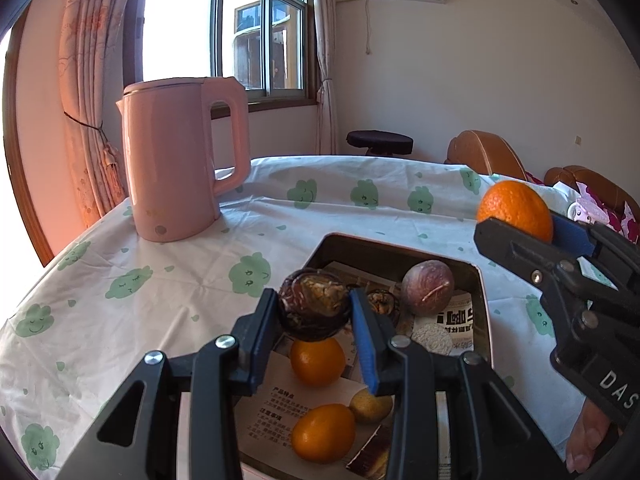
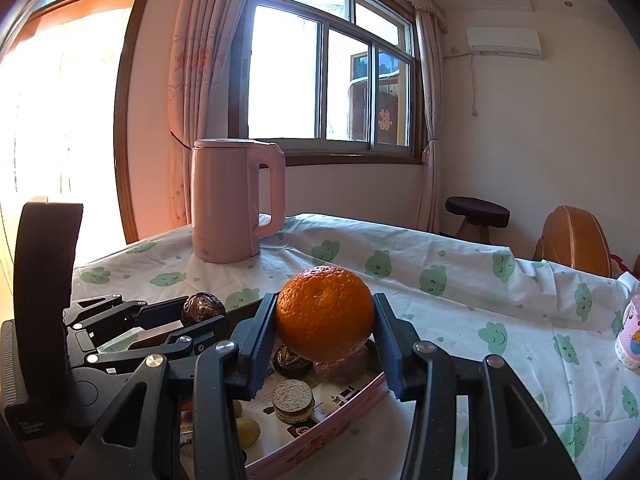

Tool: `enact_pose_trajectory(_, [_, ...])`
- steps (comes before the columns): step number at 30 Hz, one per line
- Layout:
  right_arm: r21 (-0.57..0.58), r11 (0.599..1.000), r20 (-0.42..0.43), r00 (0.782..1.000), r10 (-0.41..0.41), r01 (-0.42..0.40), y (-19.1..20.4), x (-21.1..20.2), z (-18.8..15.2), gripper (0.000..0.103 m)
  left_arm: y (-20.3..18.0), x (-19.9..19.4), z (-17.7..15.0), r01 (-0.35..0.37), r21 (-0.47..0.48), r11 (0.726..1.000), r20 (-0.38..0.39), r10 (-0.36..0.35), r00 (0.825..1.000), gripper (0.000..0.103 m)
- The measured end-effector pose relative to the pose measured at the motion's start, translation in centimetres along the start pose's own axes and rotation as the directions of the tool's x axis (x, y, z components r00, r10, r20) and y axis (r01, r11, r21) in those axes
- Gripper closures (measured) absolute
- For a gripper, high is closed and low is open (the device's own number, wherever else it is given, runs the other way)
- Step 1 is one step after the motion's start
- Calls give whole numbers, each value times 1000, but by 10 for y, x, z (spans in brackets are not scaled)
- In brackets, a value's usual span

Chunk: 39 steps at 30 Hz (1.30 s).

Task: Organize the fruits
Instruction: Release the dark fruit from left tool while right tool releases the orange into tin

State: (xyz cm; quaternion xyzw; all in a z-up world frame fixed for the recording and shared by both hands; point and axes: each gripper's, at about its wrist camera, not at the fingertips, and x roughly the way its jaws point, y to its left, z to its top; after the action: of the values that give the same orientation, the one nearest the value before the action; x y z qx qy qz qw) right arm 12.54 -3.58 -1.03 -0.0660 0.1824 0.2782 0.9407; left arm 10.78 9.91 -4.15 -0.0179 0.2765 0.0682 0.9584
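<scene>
So the left hand-held gripper (image 1: 316, 312) is clamped on a dark wrinkly fruit (image 1: 313, 304), held just above the tin box (image 1: 482, 300). The right hand-held gripper (image 2: 325, 320) is squeezing a big orange (image 2: 325, 314) over the same box's right edge. Inside the box sit two small oranges (image 1: 318, 361), a purple fruit (image 1: 427, 288) and a yellowish one (image 1: 370, 406). A pink kettle (image 1: 180, 156) stands on the surface (image 1: 168, 280) beyond the box, to its left.

Both grippers loaded, held up over the tin

Left gripper (image 1: 314, 314) pinches a dark brown fruit (image 1: 312, 304) between its blue pads; right gripper (image 2: 325, 322) clamps an orange (image 2: 325, 312), poised just to the left one's right.
</scene>
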Motion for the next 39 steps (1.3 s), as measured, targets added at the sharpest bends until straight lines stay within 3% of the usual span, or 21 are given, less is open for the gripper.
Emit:
enact_pose_trajectory(32, [46, 999, -191, 981, 36, -28, -8, 47, -21, 54, -5, 20, -2, 27, 15, 1000, -88, -25, 996, 64])
enact_pose_trajectory(37, [50, 998, -180, 983, 31, -22, -9, 45, -21, 52, -5, 16, -2, 4, 15, 1000, -67, -3, 998, 59])
enact_pose_trajectory(39, [57, 998, -172, 985, 21, -11, -10, 42, -21, 49, -2, 14, -1, -1, 6, 1000, -55, 1, 999, 52])
